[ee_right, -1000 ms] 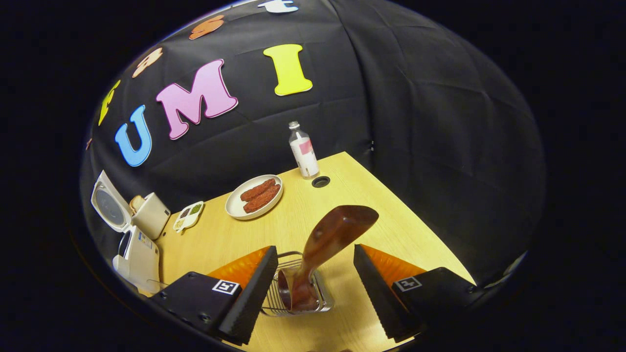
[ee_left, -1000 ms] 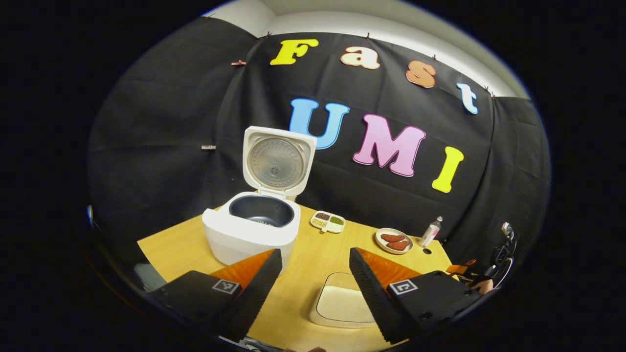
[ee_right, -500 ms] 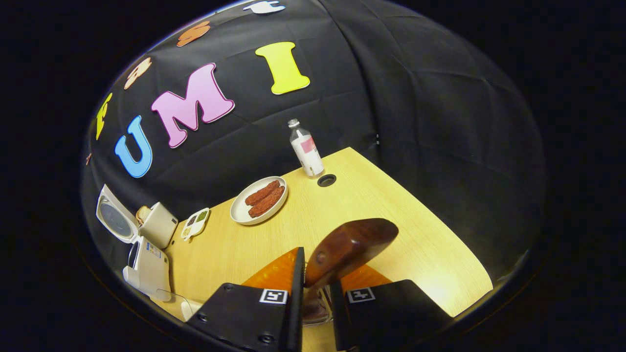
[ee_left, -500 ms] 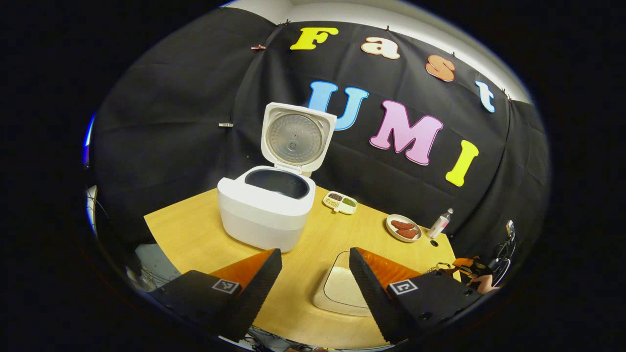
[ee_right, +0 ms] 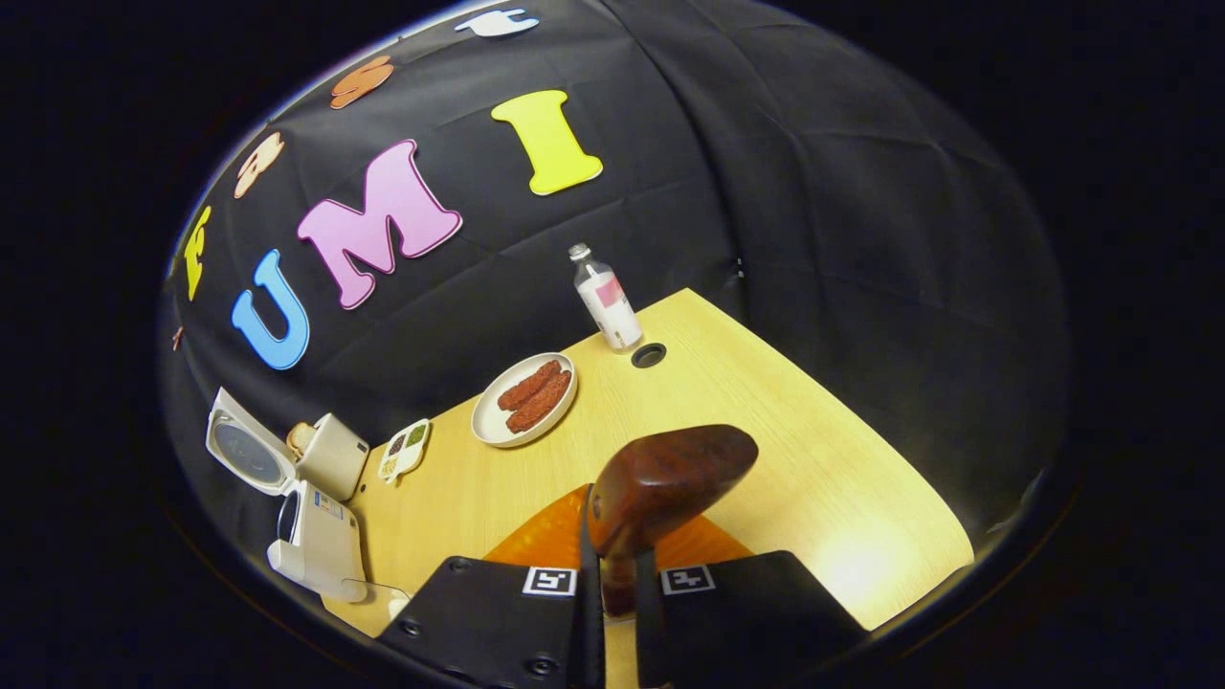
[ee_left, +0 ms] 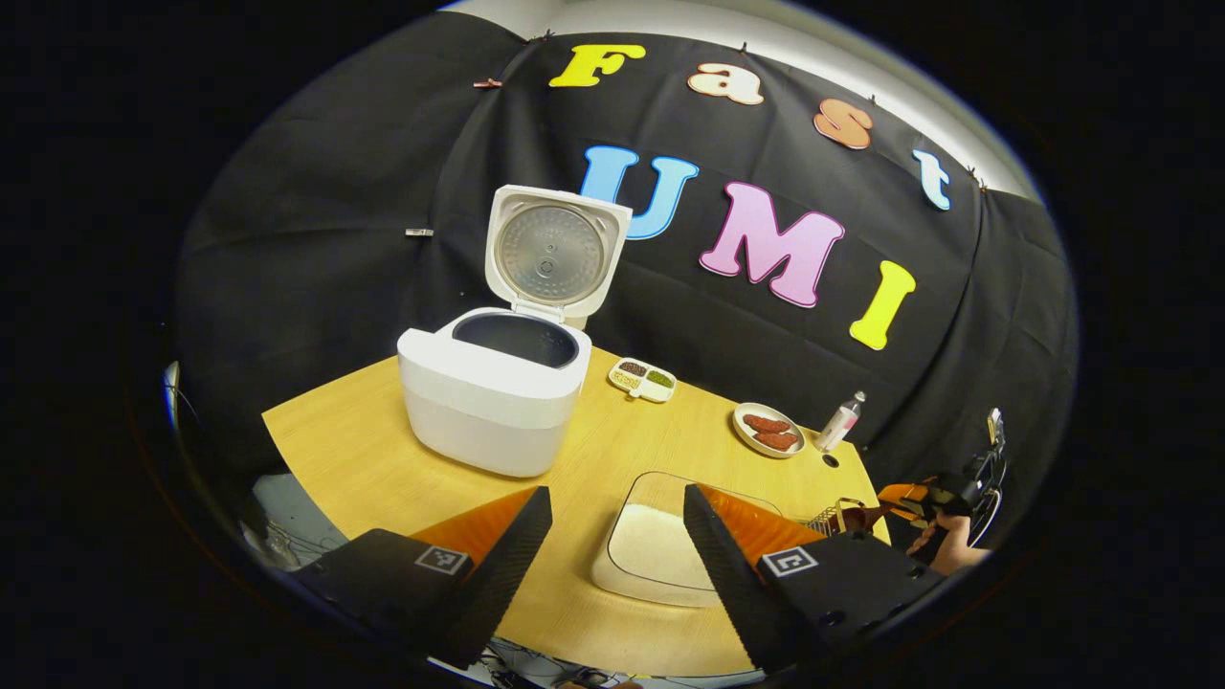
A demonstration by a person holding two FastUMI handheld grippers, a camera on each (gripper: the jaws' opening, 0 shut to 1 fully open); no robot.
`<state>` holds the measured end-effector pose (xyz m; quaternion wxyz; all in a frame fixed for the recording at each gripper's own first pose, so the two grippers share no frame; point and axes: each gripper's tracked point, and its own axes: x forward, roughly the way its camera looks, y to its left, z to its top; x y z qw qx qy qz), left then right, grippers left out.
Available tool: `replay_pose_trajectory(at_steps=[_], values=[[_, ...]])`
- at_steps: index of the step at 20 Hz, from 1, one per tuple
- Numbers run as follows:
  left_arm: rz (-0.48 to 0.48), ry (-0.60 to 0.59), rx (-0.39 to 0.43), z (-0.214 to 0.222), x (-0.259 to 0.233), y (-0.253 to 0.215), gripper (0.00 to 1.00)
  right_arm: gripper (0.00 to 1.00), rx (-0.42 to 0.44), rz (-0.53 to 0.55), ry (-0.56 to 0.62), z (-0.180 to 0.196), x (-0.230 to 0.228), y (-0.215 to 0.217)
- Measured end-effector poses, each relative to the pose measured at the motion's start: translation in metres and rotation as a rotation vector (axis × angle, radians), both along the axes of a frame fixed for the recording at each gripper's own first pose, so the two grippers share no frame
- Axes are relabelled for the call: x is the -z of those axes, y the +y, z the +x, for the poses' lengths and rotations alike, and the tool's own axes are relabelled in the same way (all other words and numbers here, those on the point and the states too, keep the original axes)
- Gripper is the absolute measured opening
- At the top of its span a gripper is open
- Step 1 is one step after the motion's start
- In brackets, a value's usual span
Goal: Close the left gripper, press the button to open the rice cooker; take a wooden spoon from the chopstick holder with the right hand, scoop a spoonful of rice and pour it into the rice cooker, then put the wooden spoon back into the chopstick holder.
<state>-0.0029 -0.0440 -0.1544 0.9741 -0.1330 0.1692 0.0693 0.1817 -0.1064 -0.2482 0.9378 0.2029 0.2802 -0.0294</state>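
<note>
The white rice cooker [ee_left: 493, 407] stands on the wooden table [ee_left: 345, 459] with its lid [ee_left: 555, 251] up and the dark inner pot showing. My left gripper [ee_left: 612, 565] hangs open over the table's front. Below it lies a clear box of white rice [ee_left: 651, 545]. My right gripper [ee_right: 617, 593] is shut on the handle of the dark wooden spoon [ee_right: 670, 474], whose bowl sticks up ahead of the fingers. In the left gripper view that gripper [ee_left: 919, 500] and the hand holding it are at the far right, by the wire chopstick holder [ee_left: 831, 517]. The cooker [ee_right: 330, 457] also appears far left.
A small sectioned dish [ee_left: 643, 380] sits behind the cooker. A plate of sausages [ee_right: 524, 400], a bottle [ee_right: 606, 299] and a round cable hole [ee_right: 648, 355] lie along the table's back. The table's right edge runs close beside my right gripper.
My right gripper has shut on the wooden spoon's handle and holds it. The left gripper has drawn back from the cooker and stays open.
</note>
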Motion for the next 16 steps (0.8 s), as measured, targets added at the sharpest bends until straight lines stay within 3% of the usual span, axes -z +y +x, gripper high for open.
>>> replay_pose_trajectory(at_steps=[8, 12, 13, 14, 16], values=[[-0.056, 0.002, -0.046, -0.011, 0.005, 0.022, 0.95, 0.17, 0.0, 0.016, -0.132, -0.003, -0.081, 0.01], [-0.07, -0.015, -0.057, -0.017, 0.003, 0.041, 0.95, 0.17, -0.042, 0.045, -0.148, -0.021, -0.103, 0.045], [-0.051, -0.023, -0.05, -0.016, 0.001, 0.044, 0.95, 0.12, -0.057, 0.056, -0.143, -0.028, -0.106, 0.056], [-0.029, -0.031, -0.04, -0.015, -0.001, 0.047, 0.95, 0.17, -0.073, 0.066, -0.142, -0.034, -0.109, 0.069], [0.003, -0.042, -0.021, -0.014, -0.009, 0.055, 0.95, 0.17, -0.113, 0.082, -0.132, -0.049, -0.111, 0.097]])
